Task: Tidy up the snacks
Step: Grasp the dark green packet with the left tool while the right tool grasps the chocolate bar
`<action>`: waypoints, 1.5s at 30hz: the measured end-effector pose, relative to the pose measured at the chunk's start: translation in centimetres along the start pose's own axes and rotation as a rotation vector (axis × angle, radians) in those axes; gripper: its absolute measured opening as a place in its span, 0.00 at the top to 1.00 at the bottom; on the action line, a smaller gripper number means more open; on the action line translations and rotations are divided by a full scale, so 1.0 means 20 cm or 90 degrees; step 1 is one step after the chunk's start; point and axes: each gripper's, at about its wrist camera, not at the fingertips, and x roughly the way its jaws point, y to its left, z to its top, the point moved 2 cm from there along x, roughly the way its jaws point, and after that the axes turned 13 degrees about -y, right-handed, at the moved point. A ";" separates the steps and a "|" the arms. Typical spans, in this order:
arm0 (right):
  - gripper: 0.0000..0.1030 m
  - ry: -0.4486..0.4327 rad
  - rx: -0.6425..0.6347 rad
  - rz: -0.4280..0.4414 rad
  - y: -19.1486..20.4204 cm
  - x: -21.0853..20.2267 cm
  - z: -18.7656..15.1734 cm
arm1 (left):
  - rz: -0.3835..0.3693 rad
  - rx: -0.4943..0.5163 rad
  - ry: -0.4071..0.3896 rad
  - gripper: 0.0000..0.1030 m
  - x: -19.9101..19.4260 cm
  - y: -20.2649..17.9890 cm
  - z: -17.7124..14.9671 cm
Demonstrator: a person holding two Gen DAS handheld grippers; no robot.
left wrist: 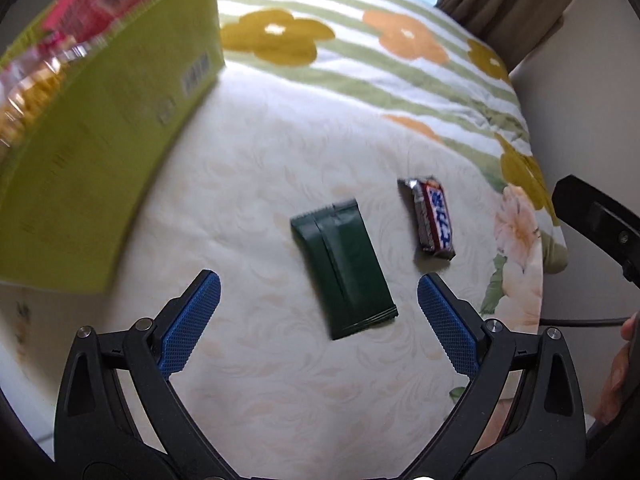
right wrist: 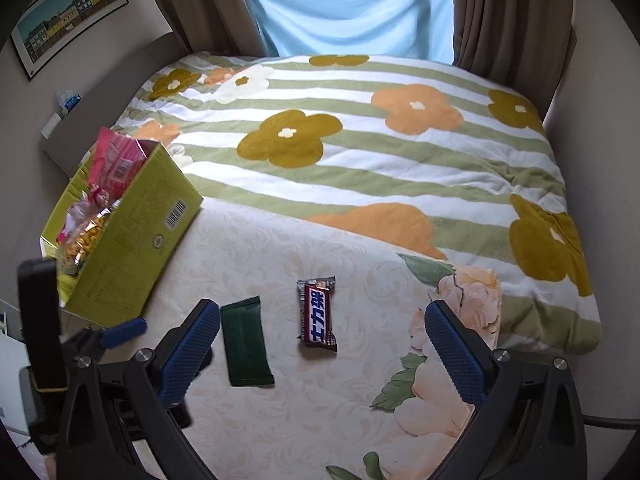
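Two wrapped snacks are seen lying flat on the cream sheet (right wrist: 280, 420), apart from each other. The dark green packet (left wrist: 342, 268) is placed ahead of the left gripper (left wrist: 318, 314), between the lines of its blue pads and nearer the right one; the jaws are spread wide and nothing is held. The chocolate bar (right wrist: 317, 314) is found ahead of the right gripper (right wrist: 322, 344), whose jaws are likewise spread wide and empty, with the green packet just beside its left pad. The yellow-green box (right wrist: 132, 236) is set to the far left of both claws, and pink and yellowish bags are held in it, though they are blurred. A striped flowered blanket (right wrist: 360, 140) is spread beyond
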 end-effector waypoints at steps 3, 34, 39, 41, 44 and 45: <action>0.01 0.023 0.000 0.001 -0.04 0.10 -0.05 | 0.008 0.003 0.011 0.04 0.11 -0.04 -0.04; 0.33 0.105 -0.043 0.023 -0.04 0.49 -0.23 | 0.073 0.118 -0.005 0.56 0.22 -0.12 -0.04; 0.46 0.095 -0.065 0.016 0.00 0.50 -0.22 | 0.077 0.114 -0.008 0.56 0.22 -0.10 -0.04; 0.52 0.089 -0.076 0.016 0.02 0.50 -0.22 | 0.080 0.115 -0.010 0.56 0.21 -0.09 -0.04; 0.63 0.085 -0.107 0.017 0.06 0.50 -0.23 | 0.084 0.120 -0.013 0.56 0.21 -0.08 -0.04; 0.72 0.086 -0.117 0.018 0.08 0.50 -0.23 | 0.083 0.121 -0.013 0.56 0.20 -0.08 -0.04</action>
